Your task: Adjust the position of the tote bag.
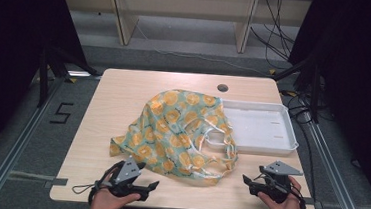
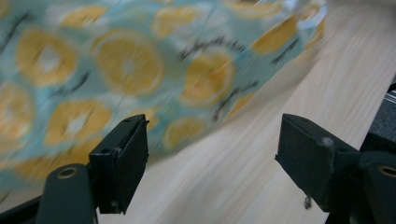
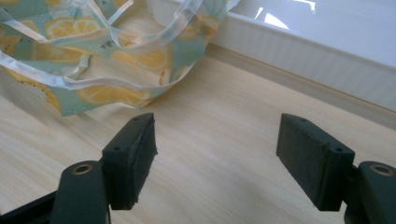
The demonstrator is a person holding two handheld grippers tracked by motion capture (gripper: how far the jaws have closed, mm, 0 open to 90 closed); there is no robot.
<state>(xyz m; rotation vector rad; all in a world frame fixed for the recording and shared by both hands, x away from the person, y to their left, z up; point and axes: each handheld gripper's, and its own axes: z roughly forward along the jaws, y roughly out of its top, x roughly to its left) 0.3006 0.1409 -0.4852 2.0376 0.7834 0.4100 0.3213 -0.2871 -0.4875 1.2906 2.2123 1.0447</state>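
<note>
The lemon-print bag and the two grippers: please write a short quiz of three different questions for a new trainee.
1. True or false: the lemon-print bag lies wholly inside the white tray.
2. Which gripper is nearer the tray? A) left gripper B) right gripper
3. What is between the right gripper's jaws, as seen in the right gripper view?

Key
1. False: it lies mostly on the wooden table, with one edge draped over the tray's left end.
2. B.
3. Nothing held; bare table shows between the open jaws.
</note>
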